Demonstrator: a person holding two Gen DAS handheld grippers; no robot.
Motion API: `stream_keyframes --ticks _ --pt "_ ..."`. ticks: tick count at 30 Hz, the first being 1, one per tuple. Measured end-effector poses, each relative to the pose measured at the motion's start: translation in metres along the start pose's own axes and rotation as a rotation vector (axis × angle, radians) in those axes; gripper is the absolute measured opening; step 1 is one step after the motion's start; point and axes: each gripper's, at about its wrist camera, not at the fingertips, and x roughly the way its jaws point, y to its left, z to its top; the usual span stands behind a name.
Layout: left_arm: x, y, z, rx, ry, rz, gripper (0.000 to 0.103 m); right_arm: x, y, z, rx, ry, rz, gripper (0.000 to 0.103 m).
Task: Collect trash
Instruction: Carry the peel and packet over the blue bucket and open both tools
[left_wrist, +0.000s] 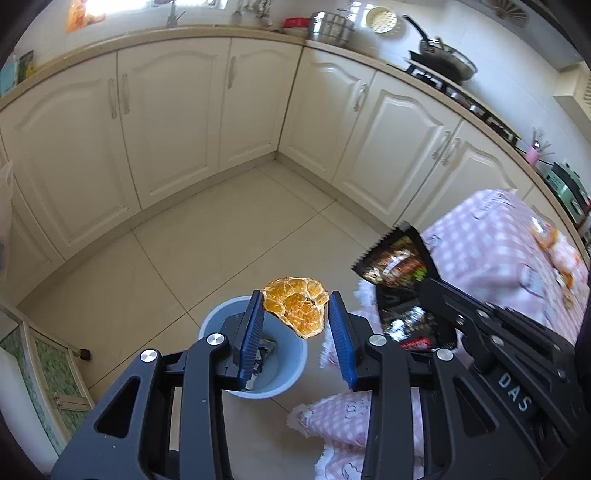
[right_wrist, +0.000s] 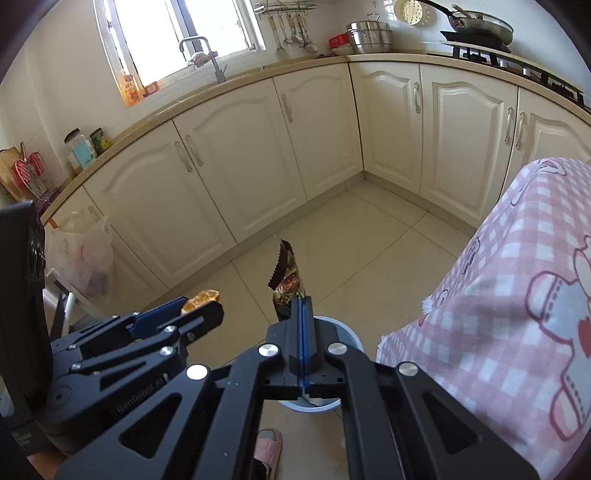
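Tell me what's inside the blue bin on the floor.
In the bin, dark crumpled trash lies at the bottom, too unclear to name. The left gripper and its orange peel hide part of the inside.

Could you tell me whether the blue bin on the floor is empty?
Not empty: the left wrist view shows dark trash lying at the bottom of the blue bin.
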Motion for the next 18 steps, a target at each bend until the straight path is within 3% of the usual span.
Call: stream_keyframes --ticks 8,18 --pt "0.021 0.001 0.007 -0.029 0.002 -0.009 0.049 0.025 -0.015 0.002 0.014 0.018 -0.04 0.001" --pt "0.031 0.017 0.0 -0.045 0.025 0.031 0.055 0.053 -0.013 -0.001 0.025 0.066 -0.014 0.001"
